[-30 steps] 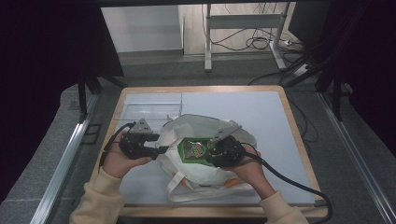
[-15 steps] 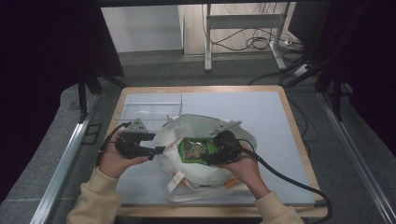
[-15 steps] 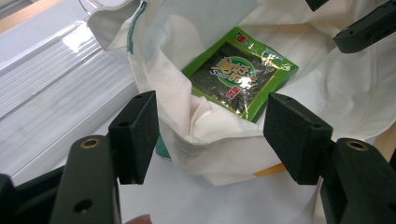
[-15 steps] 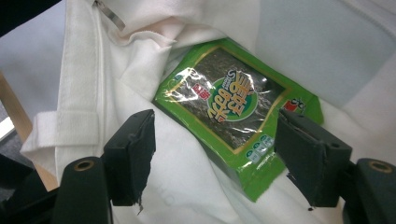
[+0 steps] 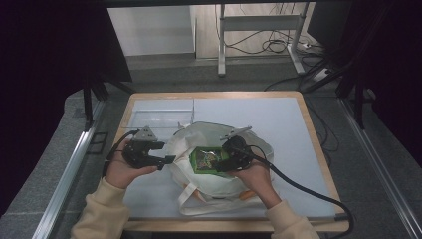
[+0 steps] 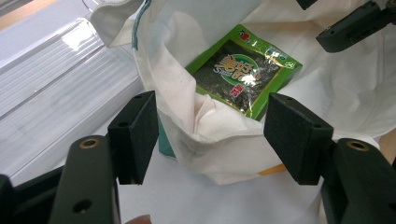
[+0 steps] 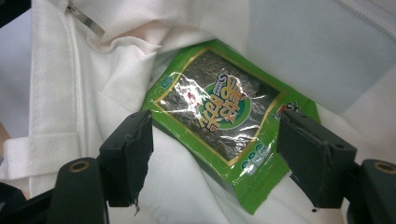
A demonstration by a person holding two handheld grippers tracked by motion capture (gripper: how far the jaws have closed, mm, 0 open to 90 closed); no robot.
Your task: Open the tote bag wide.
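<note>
A white canvas tote bag (image 5: 219,164) lies flat on the pale blue worktop (image 5: 278,124), its mouth pulled open toward the ceiling. Inside it, resting on the bag's inner cloth, is a green packet of seaweed snack (image 5: 208,160) with a dark, shiny window and yellow lettering. The packet lies flat, face up, in the middle of the opening.

The left hand-held gripper (image 5: 166,160) sits at the bag's left edge, held in the person's left hand (image 5: 124,169). In the left gripper view its jaws stand wide apart, with the folded rim of the tote bag (image 6: 210,126) between them; the pads do not press on the cloth. The seaweed packet (image 6: 245,70) shows just beyond that rim.

The right hand-held gripper (image 5: 226,162) is over the right end of the packet, held in the person's right hand (image 5: 259,177). Its jaws have just been opening and now stand wide. In the right gripper view the seaweed packet (image 7: 224,116) lies between them, close to both pads, yet neither pad clamps it; the packet rests loose on the bag's cloth (image 7: 327,56).

A clear plastic tray (image 5: 159,112) sits on the worktop's far left corner, just behind the bag. The bag's handles (image 5: 191,191) trail toward the person's side, near the wooden edge of the worktop. A thick black cable (image 5: 303,186) runs from the right gripper off toward the lower right.
</note>
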